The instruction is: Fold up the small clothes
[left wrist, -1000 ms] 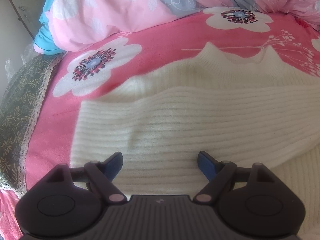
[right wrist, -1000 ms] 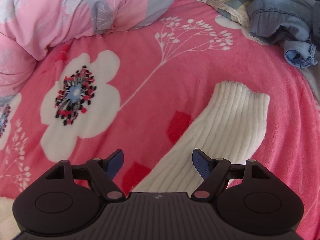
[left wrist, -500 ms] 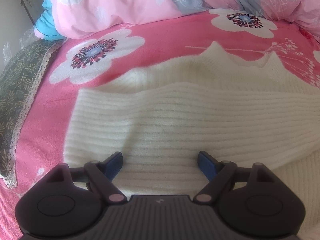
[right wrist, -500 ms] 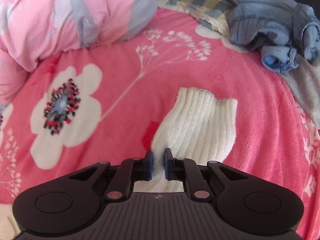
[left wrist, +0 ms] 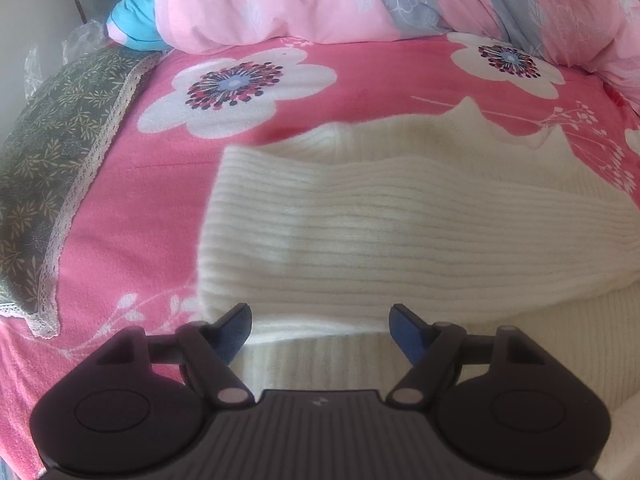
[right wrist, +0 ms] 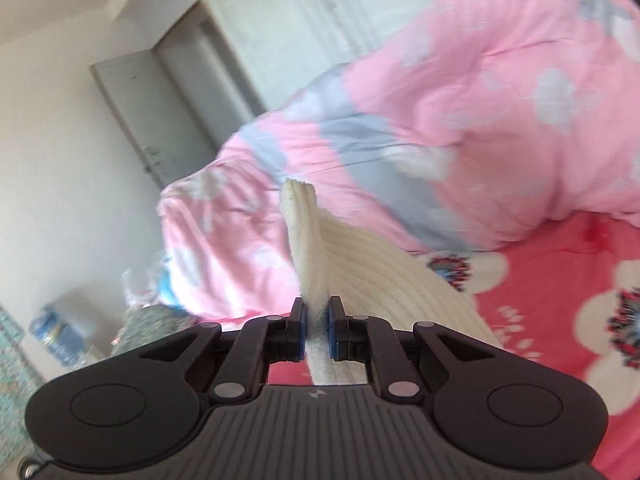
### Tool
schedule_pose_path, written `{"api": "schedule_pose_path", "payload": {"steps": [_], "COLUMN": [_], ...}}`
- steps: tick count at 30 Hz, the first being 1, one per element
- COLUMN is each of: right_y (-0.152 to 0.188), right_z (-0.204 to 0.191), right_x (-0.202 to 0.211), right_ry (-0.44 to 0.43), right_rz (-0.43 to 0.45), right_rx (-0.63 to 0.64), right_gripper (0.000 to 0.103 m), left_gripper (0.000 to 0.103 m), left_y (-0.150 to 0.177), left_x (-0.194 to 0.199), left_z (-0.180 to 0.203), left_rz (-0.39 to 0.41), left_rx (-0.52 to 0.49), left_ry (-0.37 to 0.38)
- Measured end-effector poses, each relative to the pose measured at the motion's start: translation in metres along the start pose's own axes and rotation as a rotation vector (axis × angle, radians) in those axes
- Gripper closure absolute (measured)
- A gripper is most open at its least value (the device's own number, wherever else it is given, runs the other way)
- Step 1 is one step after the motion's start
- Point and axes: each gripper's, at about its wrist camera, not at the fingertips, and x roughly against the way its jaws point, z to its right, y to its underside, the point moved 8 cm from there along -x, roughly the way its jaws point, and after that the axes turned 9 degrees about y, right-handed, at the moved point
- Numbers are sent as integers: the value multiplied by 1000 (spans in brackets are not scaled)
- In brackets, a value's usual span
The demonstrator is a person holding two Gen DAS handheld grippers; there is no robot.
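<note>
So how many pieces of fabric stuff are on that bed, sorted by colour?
Cream: 1, the ribbed sweater, one sleeve pinched in the right claw
Pink: 2, the flowered blanket and the duvet
Green: 1, the lace-edged cushion
Turquoise: 1, a bundle
Total: 5

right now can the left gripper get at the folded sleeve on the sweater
Probably yes: the left gripper, its jaws closing with nothing pressed between them, sits just above the folded sleeve of the white sweater, with nothing in between.
</note>
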Motion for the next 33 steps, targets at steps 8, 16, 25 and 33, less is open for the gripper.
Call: {"api": "schedule_pose_path", "payload": {"steps": [8, 16, 25, 33], "right_y": [133, 165, 168, 188], "right_z": [-144, -37, 148, 214], "right_x": [-113, -100, -33, -23], "right_ry": [-195, 23, 306, 396], "right_rz": [-329, -398, -351, -335], "right_rx": [175, 53, -161, -277], "right_gripper": [0, 0, 0, 0], "left_gripper": [25, 25, 26, 55], "left_y": [30, 6, -30, -27], "left_x": [36, 50, -9, -20], "left_z": [-65, -80, -73, -67], "left_rz": [-33, 62, 26, 13], "left_rx": [63, 112, 221, 199], "left_ry": [-53, -10, 30, -10]}}
